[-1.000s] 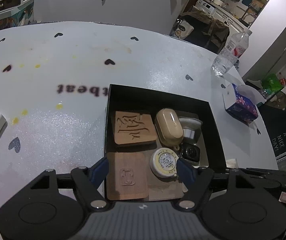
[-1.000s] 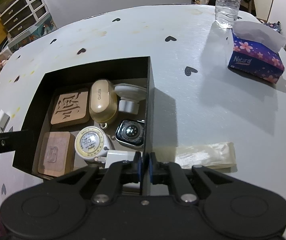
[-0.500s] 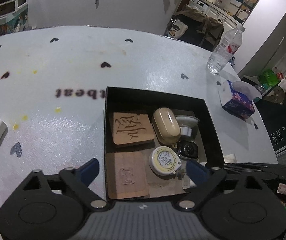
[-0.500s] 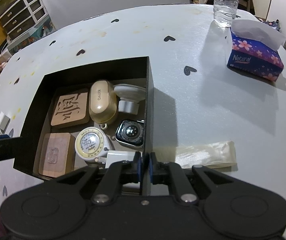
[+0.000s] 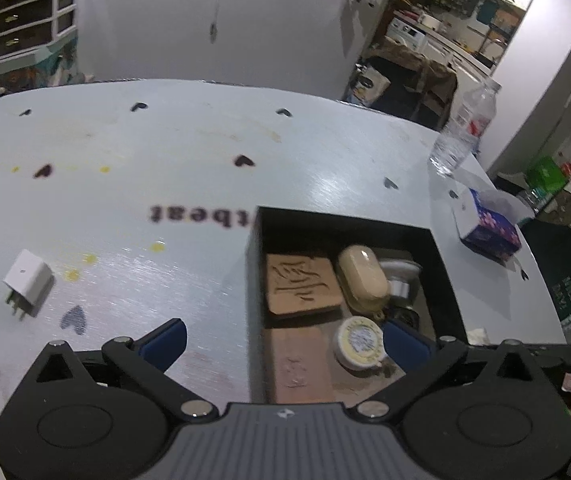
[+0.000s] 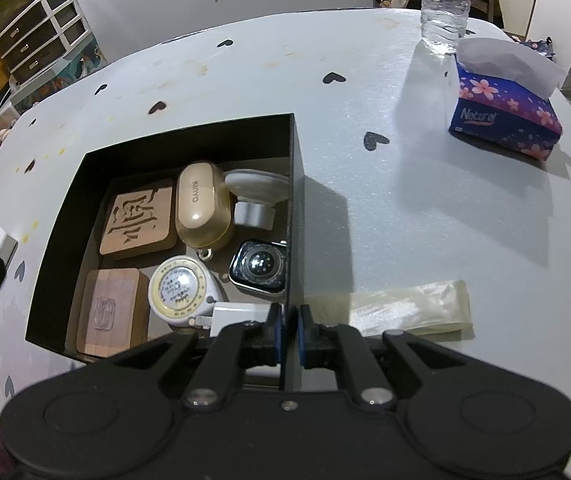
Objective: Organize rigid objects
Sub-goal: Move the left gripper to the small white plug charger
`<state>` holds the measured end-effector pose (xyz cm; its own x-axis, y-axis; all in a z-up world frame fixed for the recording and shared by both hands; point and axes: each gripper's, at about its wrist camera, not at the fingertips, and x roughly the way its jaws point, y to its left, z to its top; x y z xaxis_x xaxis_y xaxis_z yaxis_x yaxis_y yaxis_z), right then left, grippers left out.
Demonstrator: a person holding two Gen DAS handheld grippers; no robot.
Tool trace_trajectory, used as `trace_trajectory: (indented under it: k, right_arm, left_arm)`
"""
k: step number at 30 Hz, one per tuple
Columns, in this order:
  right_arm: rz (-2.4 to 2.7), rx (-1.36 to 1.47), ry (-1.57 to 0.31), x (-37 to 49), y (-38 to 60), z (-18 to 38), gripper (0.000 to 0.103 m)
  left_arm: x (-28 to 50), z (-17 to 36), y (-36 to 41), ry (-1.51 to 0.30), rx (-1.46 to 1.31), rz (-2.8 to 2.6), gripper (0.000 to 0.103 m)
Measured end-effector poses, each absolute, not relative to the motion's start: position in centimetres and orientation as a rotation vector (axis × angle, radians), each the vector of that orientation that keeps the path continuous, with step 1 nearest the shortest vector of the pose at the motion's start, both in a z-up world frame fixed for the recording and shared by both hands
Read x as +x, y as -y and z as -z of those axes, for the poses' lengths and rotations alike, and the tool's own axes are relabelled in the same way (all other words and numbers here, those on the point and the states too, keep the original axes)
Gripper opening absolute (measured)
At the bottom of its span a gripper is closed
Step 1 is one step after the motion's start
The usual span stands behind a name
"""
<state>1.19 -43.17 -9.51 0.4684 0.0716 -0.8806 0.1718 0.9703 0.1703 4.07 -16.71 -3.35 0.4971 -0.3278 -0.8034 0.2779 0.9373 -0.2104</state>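
A black open box (image 6: 296, 216) (image 5: 254, 248) sits on the white table. It holds two wooden blocks (image 6: 138, 219), a beige case (image 6: 201, 210), a round tape measure (image 6: 177, 291), a watch (image 6: 259, 266), a white stand (image 6: 255, 196) and a white charger (image 6: 237, 314). My right gripper (image 6: 288, 330) is shut on the box's right wall at its near end. My left gripper (image 5: 285, 340) is open and empty above the box's near left corner. Another white charger plug (image 5: 27, 282) lies on the table to the left of the box.
A blue tissue box (image 6: 505, 114) and a water bottle (image 6: 445, 0) stand at the far right of the table. A clear plastic wrapper (image 6: 405, 306) lies right of the box. The table's edge (image 5: 541, 280) drops off to the right.
My left gripper has opened wide, lifted off the box and swung left, bringing the loose charger plug closer into view. The right gripper has kept its hold on the box wall.
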Motion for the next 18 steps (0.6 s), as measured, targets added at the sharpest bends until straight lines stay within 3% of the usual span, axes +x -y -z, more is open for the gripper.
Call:
trace_trajectory:
  k: [18]
  right_arm:
    - [0.098, 0.266, -1.08, 1.1, 42.9, 9.5, 0.007]
  left_arm:
    - [9.0, 4.7, 7.0, -0.859, 0.085, 0.347, 0.103]
